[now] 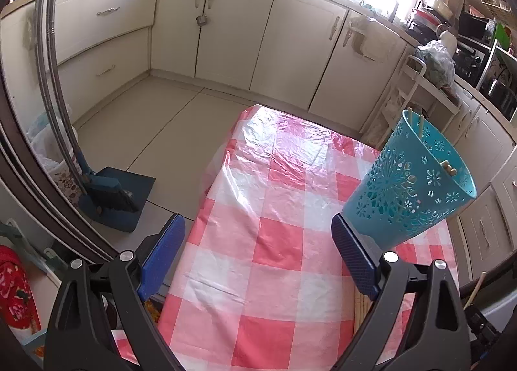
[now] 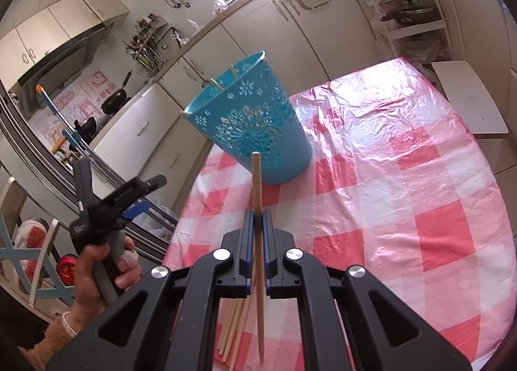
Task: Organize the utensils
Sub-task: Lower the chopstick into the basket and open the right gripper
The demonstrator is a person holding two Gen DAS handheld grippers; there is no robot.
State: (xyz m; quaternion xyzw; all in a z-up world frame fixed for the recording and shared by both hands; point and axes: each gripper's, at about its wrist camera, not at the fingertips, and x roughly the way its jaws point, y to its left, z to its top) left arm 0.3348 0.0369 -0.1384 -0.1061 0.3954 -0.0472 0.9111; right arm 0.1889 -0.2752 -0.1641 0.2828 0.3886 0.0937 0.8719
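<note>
Right gripper (image 2: 258, 222) tight around one chopstick (image 2: 257, 190), left gripper (image 1: 258, 261) agape

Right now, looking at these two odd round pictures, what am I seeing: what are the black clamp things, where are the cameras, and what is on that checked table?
There is no robot arm here. A person holds a hand-held gripper in each hand, and each carries a wide-angle camera looking forward along its two blue-padded jaws, which is why the kitchen looks bent.

One picture comes from the left gripper: its jaws stand wide apart, with nothing between them. The other comes from the right gripper: its jaws are shut on a single wooden chopstick. That view also shows the person's left hand holding the other tool.

On the table, under a pink-and-white checked cover, stands a blue cut-out plastic holder with a few sticks already inside. More chopsticks lie below the right gripper.
</note>
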